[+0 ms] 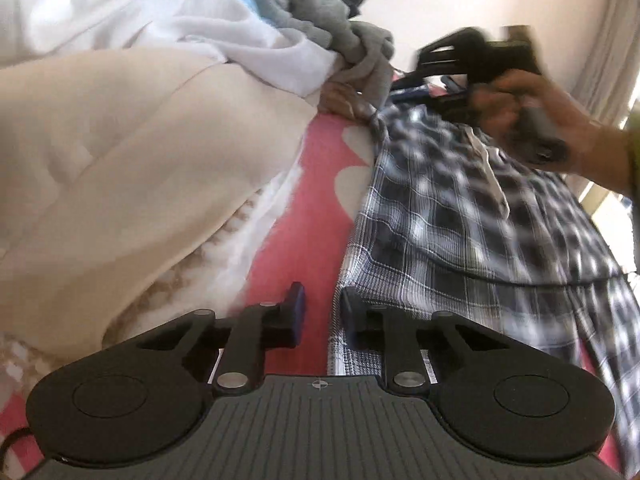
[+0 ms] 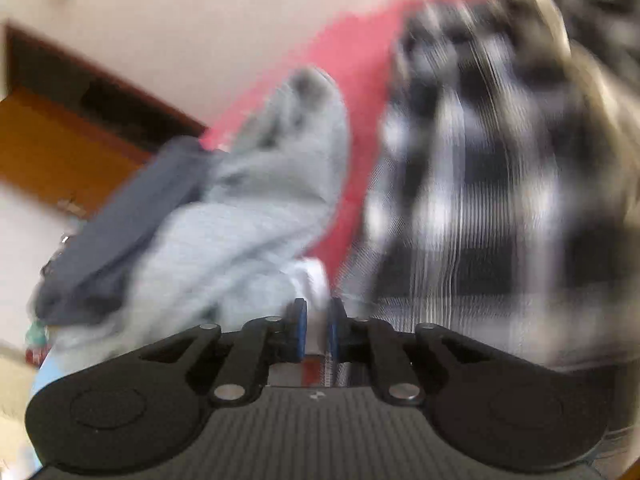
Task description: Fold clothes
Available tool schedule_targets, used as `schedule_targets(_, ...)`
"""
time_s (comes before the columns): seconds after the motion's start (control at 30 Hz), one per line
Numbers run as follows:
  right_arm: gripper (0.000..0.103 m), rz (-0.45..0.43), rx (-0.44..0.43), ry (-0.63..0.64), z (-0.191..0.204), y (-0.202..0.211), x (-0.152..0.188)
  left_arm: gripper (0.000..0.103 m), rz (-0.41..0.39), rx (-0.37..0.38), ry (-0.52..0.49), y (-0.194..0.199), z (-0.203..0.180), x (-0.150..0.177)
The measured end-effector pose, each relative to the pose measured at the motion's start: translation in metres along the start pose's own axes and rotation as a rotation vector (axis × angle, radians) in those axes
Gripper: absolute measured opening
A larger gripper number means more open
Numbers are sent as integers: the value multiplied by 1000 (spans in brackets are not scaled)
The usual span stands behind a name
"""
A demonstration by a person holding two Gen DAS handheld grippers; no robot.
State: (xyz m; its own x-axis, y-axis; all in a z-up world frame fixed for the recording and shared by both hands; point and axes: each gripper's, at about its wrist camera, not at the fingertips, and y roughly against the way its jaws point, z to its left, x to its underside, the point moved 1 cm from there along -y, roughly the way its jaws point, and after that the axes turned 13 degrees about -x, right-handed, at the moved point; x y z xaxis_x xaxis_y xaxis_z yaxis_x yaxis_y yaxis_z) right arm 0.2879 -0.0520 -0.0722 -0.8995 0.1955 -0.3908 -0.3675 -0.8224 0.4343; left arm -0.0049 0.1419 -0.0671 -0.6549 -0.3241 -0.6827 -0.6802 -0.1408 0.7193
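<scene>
The checked cloth [image 1: 460,208] lies spread on the pink bed [image 1: 316,184] at 3 o'clock, ready for folding, the left tongs [image 1: 322,300] open and holding nothing beside its edge, the right tongs [image 2: 318,320] a little apart with something white between them, gripped or not I cannot tell.

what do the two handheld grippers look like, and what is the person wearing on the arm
Both grippers, left and right, are matte black with a ribbed grey top plate, two round black discs at the sides, silver pivot pins and linkage bars ending in blue-padded jaws. The left one's plate bears a small crosshair mark. The person's hand shows a yellow-green sleeve edge at the wrist.
</scene>
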Motion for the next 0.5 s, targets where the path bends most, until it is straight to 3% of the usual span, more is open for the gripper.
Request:
schedule_targets(0.2, 13, 21, -12, 44, 11, 78, -1, 23, 42, 39, 50, 0, 9, -5)
schedule_targets(0.27, 13, 54, 21, 61, 9, 101, 6, 23, 53, 49, 40, 1, 10, -6)
schedule_targets(0.37, 13, 117, 76, 91, 5, 134, 20, 24, 66, 55, 29, 5, 12, -2)
schedule_targets(0.5, 13, 242, 135, 162, -1, 186, 70, 27, 84, 41, -24, 16, 10, 6)
